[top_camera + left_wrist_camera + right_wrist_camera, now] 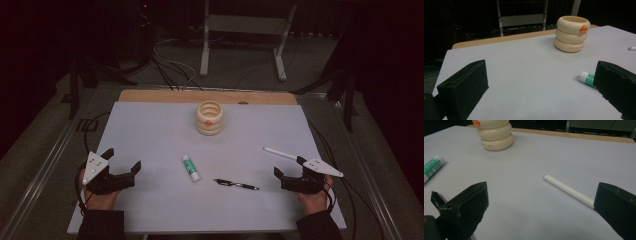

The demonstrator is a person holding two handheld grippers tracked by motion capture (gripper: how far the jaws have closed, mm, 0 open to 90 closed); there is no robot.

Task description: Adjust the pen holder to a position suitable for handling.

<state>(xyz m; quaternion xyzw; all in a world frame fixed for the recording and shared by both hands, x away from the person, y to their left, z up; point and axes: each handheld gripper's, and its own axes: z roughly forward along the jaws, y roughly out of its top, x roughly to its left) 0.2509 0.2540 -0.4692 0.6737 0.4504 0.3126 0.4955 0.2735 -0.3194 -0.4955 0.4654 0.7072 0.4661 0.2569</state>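
A line of small dark print is seen on the lowest ring of the cream holder (572, 33), but it cannot be read. White print on the green label of the glue stick (191, 167) is likewise too small to make out.

One holder, one glue stick, one black pen (236, 184) and one white pen (280, 153) are counted on the worktop (150, 130), along with two grippers.

The holder is shaped as three stacked, rounded rings, smooth and glossy, open at the top, with a small orange knob on the upper ring. The glue stick is a short cylinder with a white cap. The black pen is slim, with a shiny clip; the white pen is a plain matte tube. The worktop is covered by a flat pale sheet, with a wooden strip left bare just behind the holder.

The glue stick lies in front of the holder, slightly to its left. The black pen lies well in front of the holder, to the right of the glue stick. The white pen lies in front and to the right of the holder.

The left gripper (123, 158) is held far to the holder's front left, its fingers spread with nothing between them. The right gripper (288, 166) is held to the holder's front right, beside the white pen, its fingers also spread and pinching nothing.
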